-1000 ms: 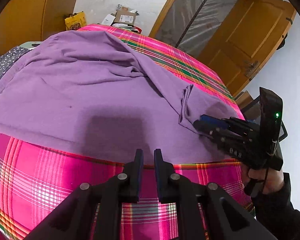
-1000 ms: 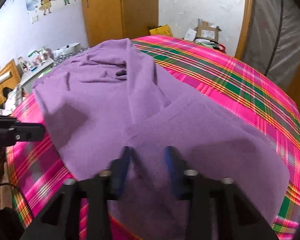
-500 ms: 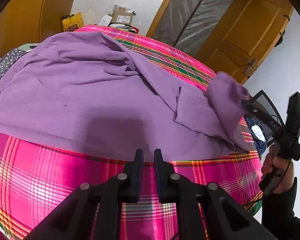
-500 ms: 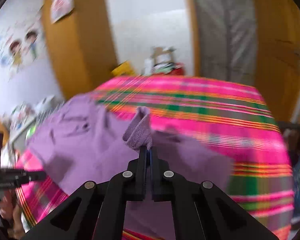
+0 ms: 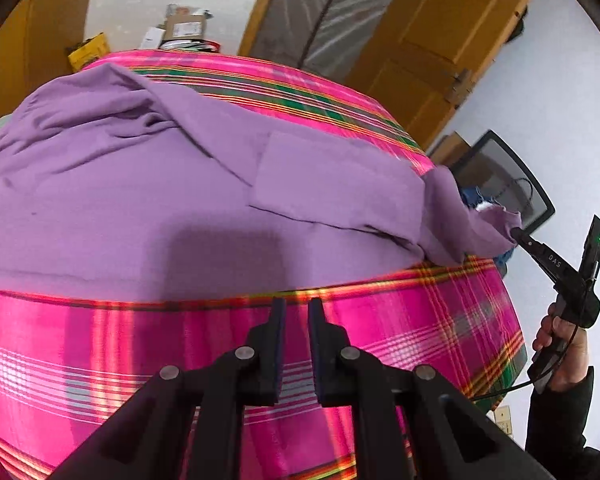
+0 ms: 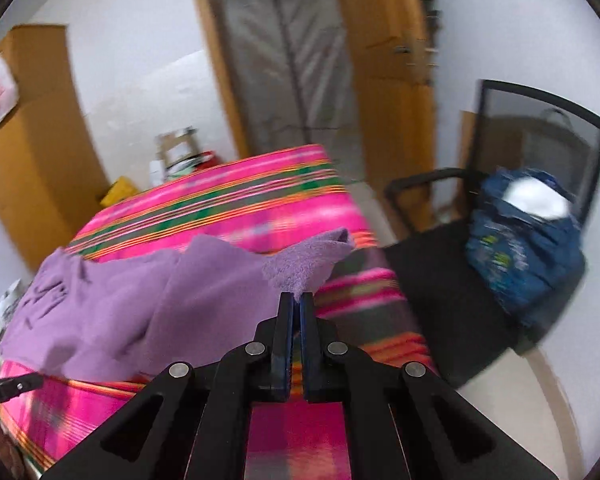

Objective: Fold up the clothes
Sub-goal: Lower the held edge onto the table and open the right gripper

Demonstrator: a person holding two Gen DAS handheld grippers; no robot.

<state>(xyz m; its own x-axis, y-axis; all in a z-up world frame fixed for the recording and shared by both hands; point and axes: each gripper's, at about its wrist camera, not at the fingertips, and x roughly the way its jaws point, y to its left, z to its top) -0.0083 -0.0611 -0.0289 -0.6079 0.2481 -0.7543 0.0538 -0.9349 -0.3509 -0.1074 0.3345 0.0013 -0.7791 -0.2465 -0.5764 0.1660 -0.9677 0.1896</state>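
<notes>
The purple garment (image 5: 148,200) lay spread on the bed (image 5: 420,320). The right tongs (image 6: 296,298) pinched its corner past the bed's right edge; the left tongs (image 5: 296,308) hovered slightly spread, empty, over the near edge.

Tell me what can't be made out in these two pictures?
- Purple garment: its left end is cut off by the left wrist view's edge.
- Blue bag on the chair: motion blur in the right wrist view hides its print.
- Cardboard boxes: labels too small.
</notes>
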